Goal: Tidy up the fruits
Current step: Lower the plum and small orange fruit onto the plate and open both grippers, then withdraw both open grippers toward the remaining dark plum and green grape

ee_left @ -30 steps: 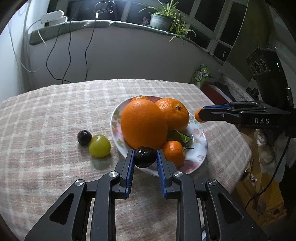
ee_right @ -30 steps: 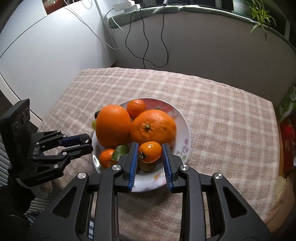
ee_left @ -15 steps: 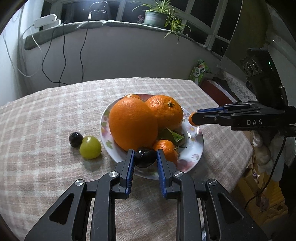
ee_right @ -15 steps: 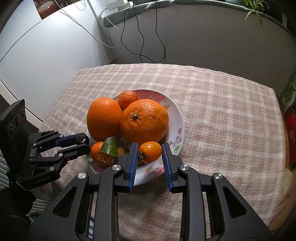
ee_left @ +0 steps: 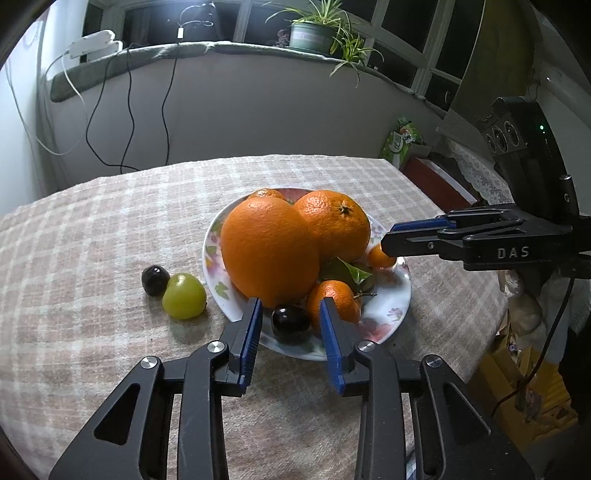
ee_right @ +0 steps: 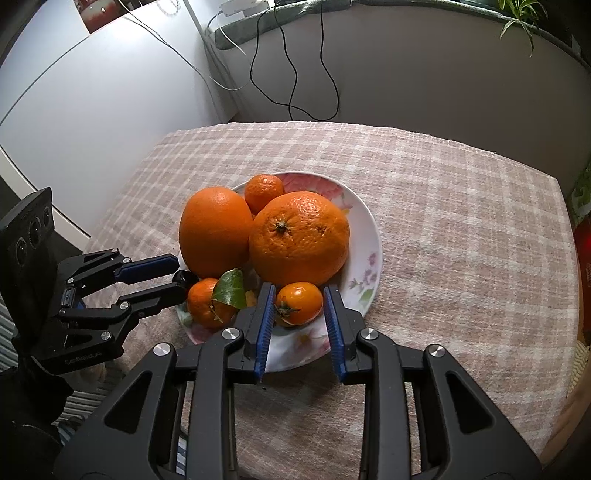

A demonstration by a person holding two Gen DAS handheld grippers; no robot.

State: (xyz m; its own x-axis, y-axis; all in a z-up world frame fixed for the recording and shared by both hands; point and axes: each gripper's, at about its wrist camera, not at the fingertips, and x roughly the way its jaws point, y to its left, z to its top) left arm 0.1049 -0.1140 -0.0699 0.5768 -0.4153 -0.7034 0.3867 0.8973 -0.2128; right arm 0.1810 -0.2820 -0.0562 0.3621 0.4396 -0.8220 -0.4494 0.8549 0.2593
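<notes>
A flowered plate (ee_left: 400, 301) holds two big oranges (ee_left: 269, 251) (ee_left: 332, 221) and a leafy tangerine (ee_left: 332, 299). My left gripper (ee_left: 290, 306) is at the plate's near rim with its jaws opening. A dark plum-like fruit (ee_left: 291, 325) lies on the plate between the pads, with a gap on each side. My right gripper (ee_right: 299, 291) is at the plate's (ee_right: 373, 236) opposite rim, jaws also opening. A small orange fruit (ee_right: 300, 302) rests on the plate between its pads. A second dark fruit (ee_left: 155, 280) and a green one (ee_left: 184, 301) lie on the cloth left of the plate.
A checked cloth (ee_left: 110, 229) covers the round table. A wall with hanging cables (ee_left: 129, 122) runs behind it, with a potted plant (ee_left: 310, 33) on the sill above. Red boxes and a green packet (ee_left: 402, 140) stand beyond the table's right edge.
Both grippers' jaws have parted. The dark fruit and the small orange fruit, held a second ago, now lie on the plate. Both grippers have stayed over the plate's rim.
</notes>
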